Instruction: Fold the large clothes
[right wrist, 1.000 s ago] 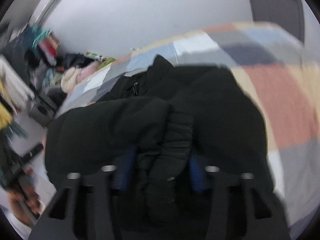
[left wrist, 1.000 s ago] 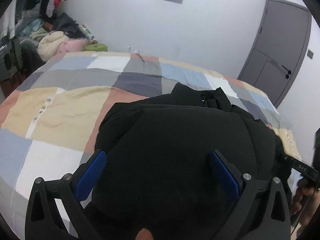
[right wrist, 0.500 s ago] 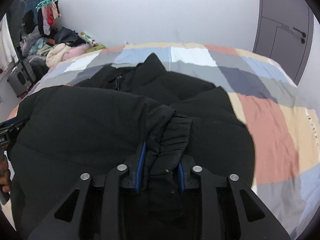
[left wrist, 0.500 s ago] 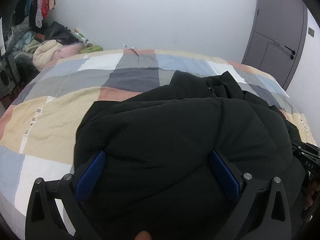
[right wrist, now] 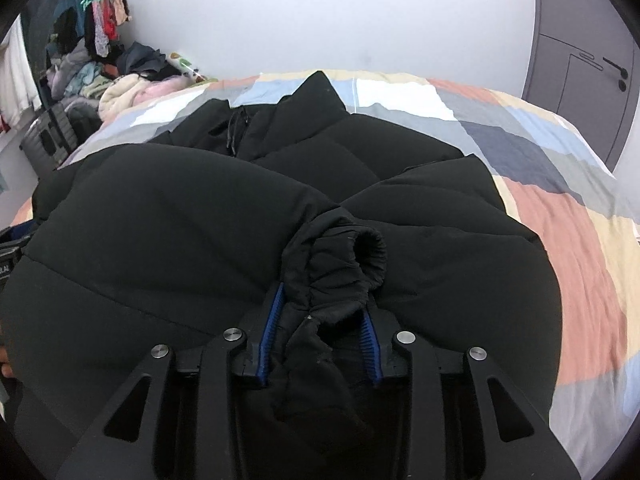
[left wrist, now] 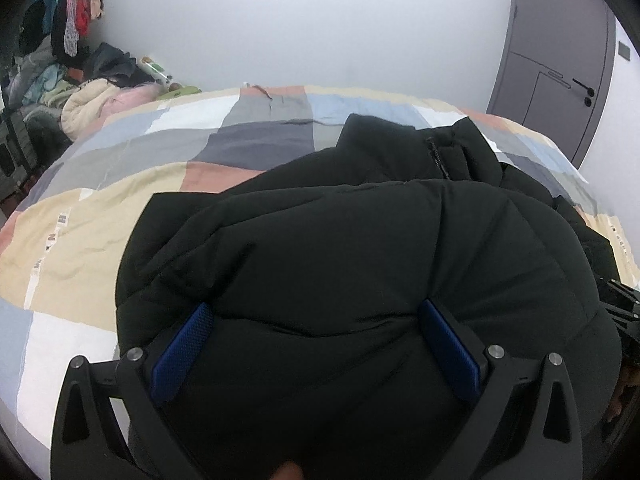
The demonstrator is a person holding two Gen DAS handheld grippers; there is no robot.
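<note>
A large black puffer jacket point(left wrist: 360, 248) lies on the bed, its lower part folded up over the body, its collar and zipper toward the far wall. My left gripper point(left wrist: 316, 320) stands wide open against the jacket's near fold, blue pads either side of the bulging fabric. In the right wrist view the jacket point(right wrist: 200, 220) fills the middle. My right gripper point(right wrist: 322, 312) is shut on a bunched sleeve cuff point(right wrist: 352, 256) together with the jacket's hem.
The bed has a patchwork cover point(left wrist: 92, 220) in beige, grey, blue, white and salmon, also showing in the right wrist view point(right wrist: 560, 208). A heap of clothes point(left wrist: 80, 88) lies at the far left. A grey door point(left wrist: 560, 72) stands at the right.
Both grippers have carried the jacket's lower part up and forward over its body. The right gripper's jaws have closed tighter on the cuff. The left stays open.
</note>
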